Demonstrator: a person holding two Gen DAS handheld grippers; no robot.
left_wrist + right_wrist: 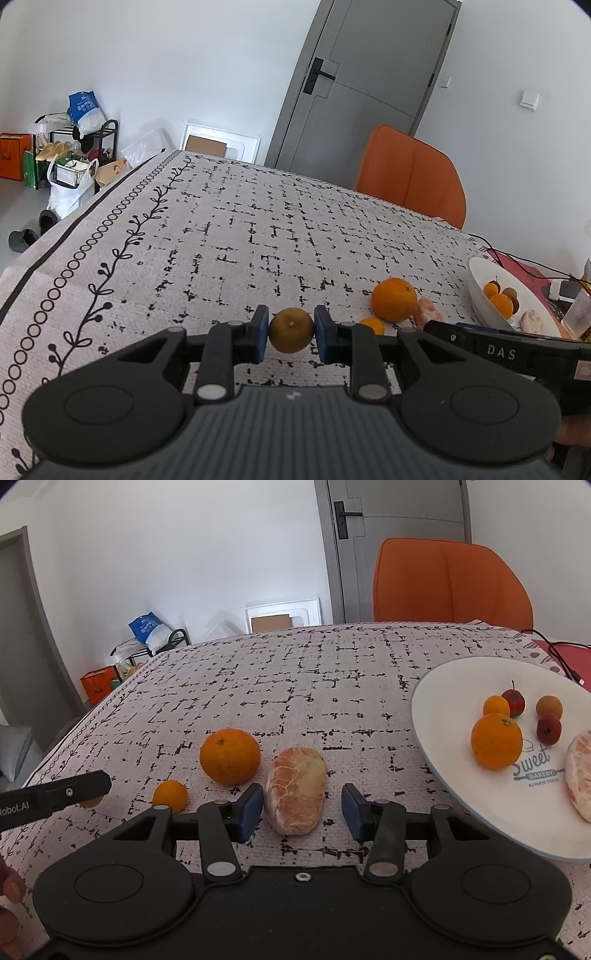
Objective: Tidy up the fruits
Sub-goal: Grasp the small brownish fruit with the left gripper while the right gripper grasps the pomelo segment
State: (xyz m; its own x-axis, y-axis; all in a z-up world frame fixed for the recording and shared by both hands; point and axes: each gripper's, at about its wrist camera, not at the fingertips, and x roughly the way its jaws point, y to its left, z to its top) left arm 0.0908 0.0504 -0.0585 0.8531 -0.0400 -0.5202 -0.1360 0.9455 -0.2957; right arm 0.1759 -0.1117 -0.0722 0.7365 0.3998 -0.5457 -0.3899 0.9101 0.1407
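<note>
My left gripper (291,331) is shut on a small brownish-green citrus fruit (291,329), just above the tablecloth. To its right lie a large orange (393,299), a small orange (373,325) and a peeled pomelo piece (428,314). My right gripper (302,806) is open, its blue pads either side of the peeled pomelo piece (295,790) on the cloth. The large orange (229,755) and small orange (170,795) lie to its left. A white plate (443,701) at right holds an orange (496,741), small fruits and another peeled piece (580,771).
An orange chair (450,587) stands at the table's far edge, before a grey door (369,74). Black cables (554,653) and red items lie beyond the plate (480,291). The left gripper's finger (55,795) shows at the right view's left edge. Floor clutter (70,155) sits far left.
</note>
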